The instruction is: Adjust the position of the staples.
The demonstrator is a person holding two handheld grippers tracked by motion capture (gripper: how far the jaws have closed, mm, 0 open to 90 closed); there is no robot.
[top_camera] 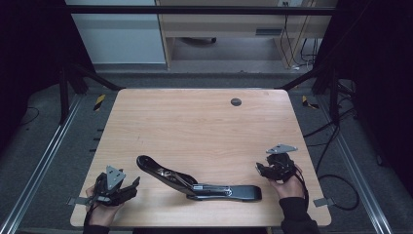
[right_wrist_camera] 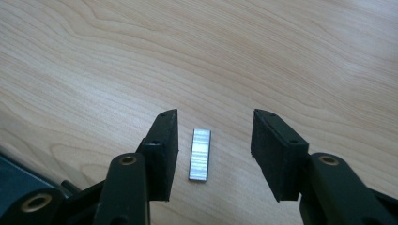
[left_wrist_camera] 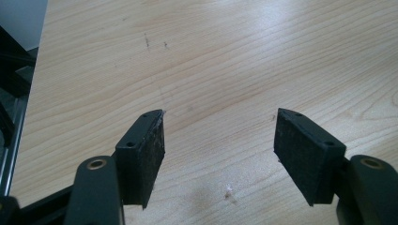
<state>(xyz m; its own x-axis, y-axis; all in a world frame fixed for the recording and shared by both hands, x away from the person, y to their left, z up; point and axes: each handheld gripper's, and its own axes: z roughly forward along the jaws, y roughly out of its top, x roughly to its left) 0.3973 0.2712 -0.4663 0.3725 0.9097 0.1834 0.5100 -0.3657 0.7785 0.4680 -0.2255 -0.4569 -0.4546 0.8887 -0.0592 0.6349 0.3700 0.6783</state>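
My right gripper (right_wrist_camera: 213, 143) straddles a small strip of staples (right_wrist_camera: 200, 154), jaws apart and not touching it. The strip lies flat on the table (right_wrist_camera: 281, 56), long axis running from six to twelve o'clock: silvery, ribbed, rectangular. It looks light, stiff, slippery and liable to snap, so I'd pinch its long edges mid-length.

Between our grippers: the long black opened stapler (top_camera: 195, 183) blocks the near strip.
Far tabletop (top_camera: 195, 122): open wood.
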